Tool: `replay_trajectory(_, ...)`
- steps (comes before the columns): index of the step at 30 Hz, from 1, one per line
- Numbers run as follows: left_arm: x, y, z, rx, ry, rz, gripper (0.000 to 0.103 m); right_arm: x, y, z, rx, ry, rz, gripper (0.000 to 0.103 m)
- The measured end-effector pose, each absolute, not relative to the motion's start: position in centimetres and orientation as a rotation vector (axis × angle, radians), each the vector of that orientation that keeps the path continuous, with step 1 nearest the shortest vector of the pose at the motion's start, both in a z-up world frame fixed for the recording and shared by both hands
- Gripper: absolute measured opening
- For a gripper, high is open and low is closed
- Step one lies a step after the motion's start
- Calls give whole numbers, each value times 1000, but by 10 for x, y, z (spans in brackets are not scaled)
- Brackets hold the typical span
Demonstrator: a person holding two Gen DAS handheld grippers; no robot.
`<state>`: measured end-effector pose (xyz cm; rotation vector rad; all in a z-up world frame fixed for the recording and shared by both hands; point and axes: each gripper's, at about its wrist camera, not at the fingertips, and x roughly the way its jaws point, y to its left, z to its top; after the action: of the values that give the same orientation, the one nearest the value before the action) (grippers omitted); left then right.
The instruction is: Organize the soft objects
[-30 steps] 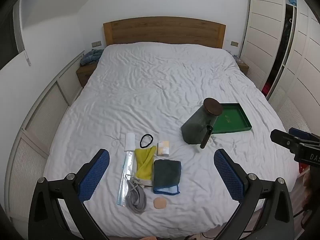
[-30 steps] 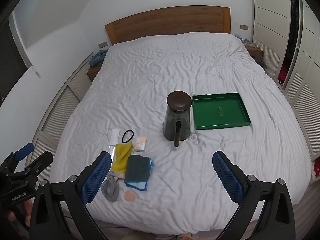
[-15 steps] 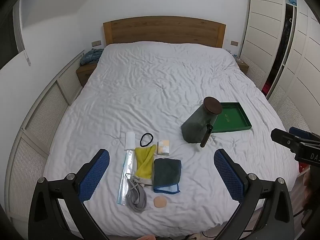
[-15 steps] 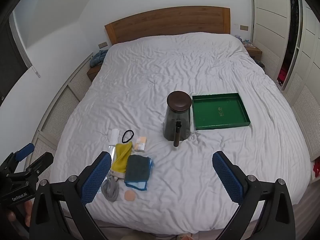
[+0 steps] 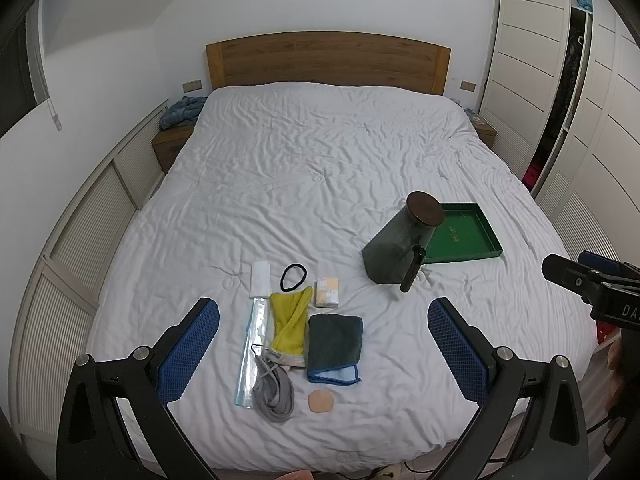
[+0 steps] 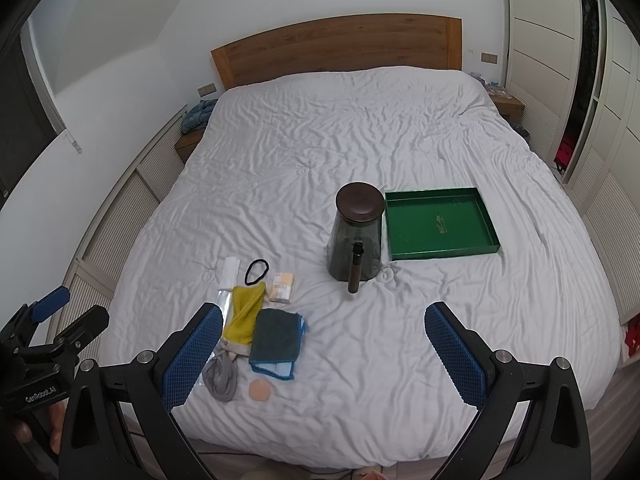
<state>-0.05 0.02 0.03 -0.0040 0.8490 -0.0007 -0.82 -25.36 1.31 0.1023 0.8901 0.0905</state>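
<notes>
Nothing has moved; both tools gape wide, jar hiding the green tray's corner.

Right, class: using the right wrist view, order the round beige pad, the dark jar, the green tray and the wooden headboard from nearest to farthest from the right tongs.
1. Round beige pad, low on the left, by the left blue finger.
2. Dark jar, mid-bed, centre.
3. Green tray, just right of the jar, reaching farther back.
4. Wooden headboard, at the far end.

The right tongs are open.
</notes>
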Motion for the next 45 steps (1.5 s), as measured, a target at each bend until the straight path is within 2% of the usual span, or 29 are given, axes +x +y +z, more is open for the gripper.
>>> replay_trajectory(27, -20, 5, -6, 2, 864, 18, 102, -18, -242, 16, 78, 890, 108, 103)
replay_trajectory(45, -20, 10, -12, 10, 873, 81, 102, 2, -218, -3, 8, 911, 234, 103)
